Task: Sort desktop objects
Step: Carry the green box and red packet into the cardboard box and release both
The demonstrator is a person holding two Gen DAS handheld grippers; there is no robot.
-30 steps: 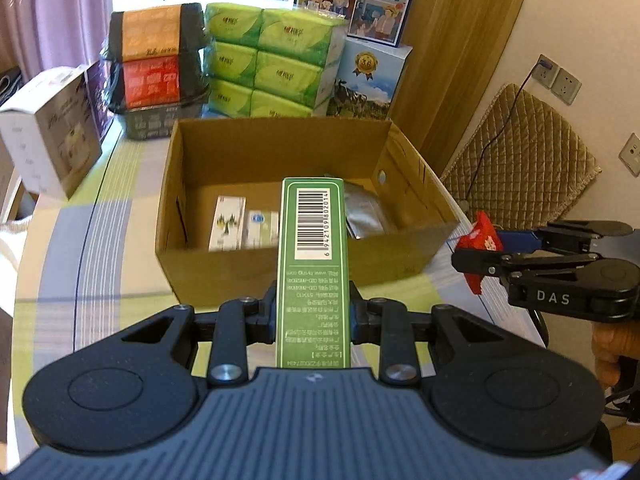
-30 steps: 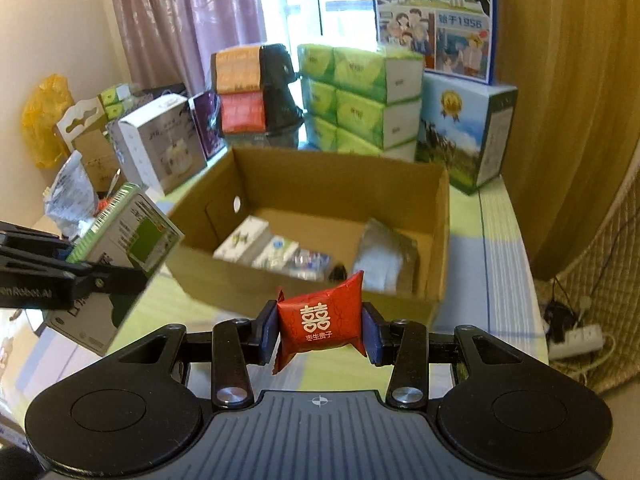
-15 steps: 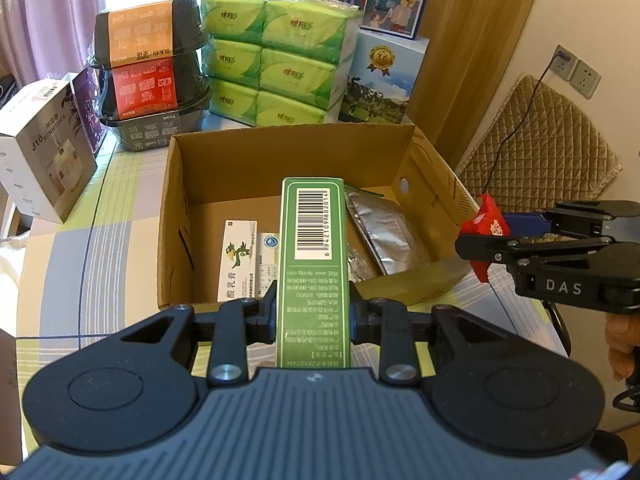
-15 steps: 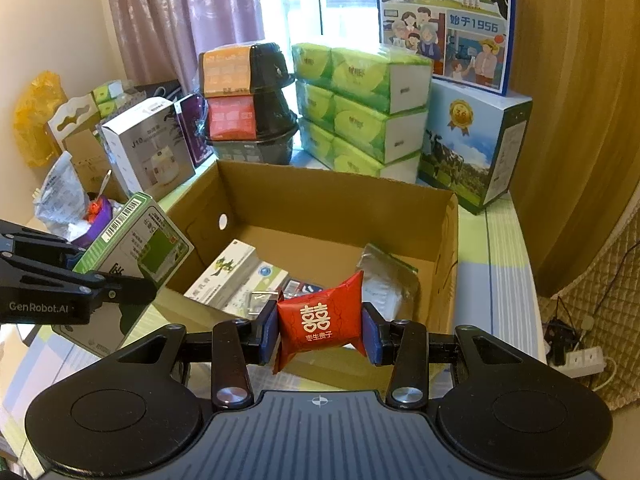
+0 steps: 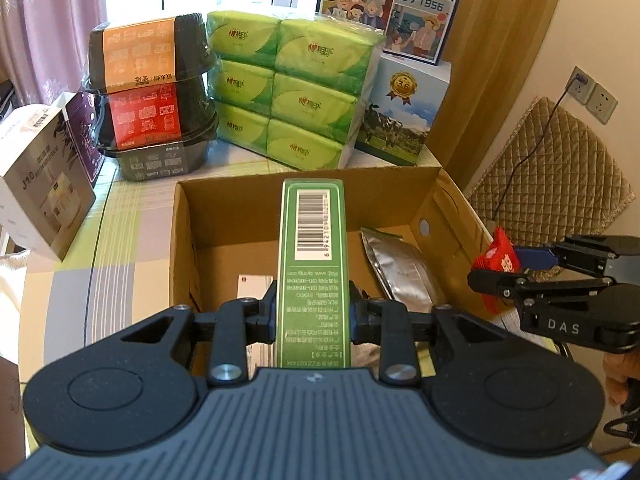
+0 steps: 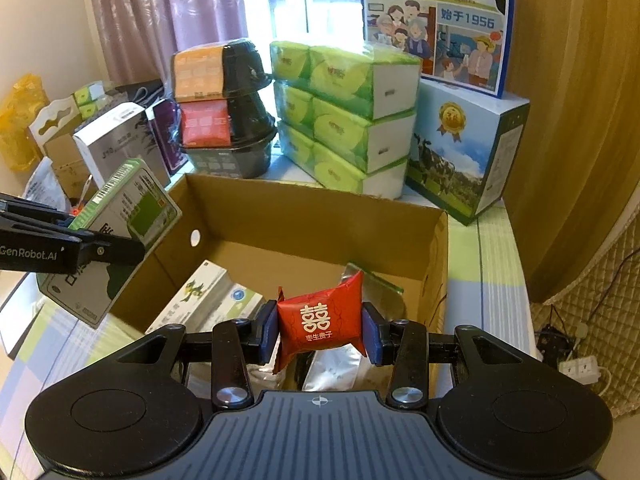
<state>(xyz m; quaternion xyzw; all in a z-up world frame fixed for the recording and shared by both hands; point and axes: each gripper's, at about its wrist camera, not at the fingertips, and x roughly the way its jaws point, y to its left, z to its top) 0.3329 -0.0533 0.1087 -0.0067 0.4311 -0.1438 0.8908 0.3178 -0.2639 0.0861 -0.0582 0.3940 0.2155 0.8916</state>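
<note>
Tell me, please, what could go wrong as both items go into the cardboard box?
1. The tall green carton is gripped only near its lower end, so it may pivot or slip.
2. The soft red candy packet could snag the open cardboard box wall or land on the silver foil pouch.

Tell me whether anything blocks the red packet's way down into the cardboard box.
Nothing visible does. The right hand-held gripper holds the red packet over the open cardboard box, which has no lid or flap across it. Below lie only a silver pouch and small cartons on the floor.
</note>
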